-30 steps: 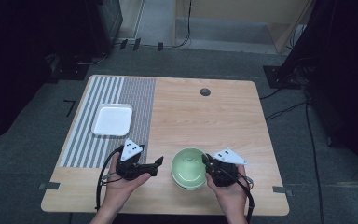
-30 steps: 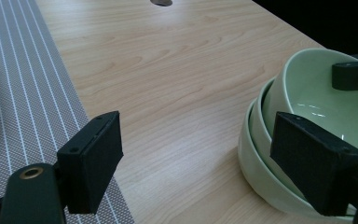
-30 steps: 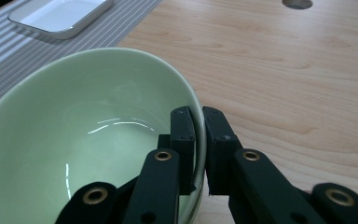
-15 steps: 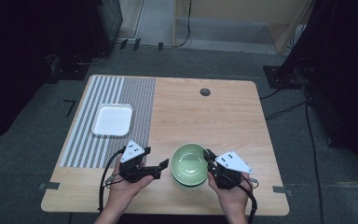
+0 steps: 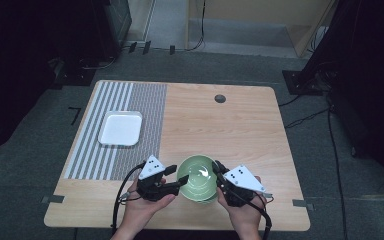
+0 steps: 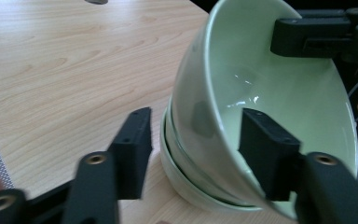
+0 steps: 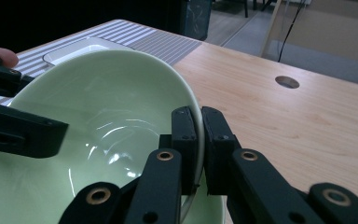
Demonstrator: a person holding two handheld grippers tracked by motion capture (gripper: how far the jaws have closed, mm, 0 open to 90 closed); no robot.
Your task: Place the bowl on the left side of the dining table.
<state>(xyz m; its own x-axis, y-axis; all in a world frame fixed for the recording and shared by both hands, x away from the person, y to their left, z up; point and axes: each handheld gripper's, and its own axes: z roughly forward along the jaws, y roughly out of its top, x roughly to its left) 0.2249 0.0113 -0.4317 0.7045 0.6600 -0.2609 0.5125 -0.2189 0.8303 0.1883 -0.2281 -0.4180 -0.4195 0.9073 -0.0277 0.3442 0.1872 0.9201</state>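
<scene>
Bowl (image 5: 196, 176), green and tilted at the table's near edge, has its rim pinched tight in the right gripper (image 7: 198, 140) while the left gripper (image 6: 200, 144) straddles the opposite rim, jaws wide, apparently to separate it from the bowl nested beneath (image 6: 186, 189).

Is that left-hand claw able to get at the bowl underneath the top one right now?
Probably not: the left gripper straddles the rim of the tilted top bowl, which sits in the lower bowl and covers all but its edge.
</scene>
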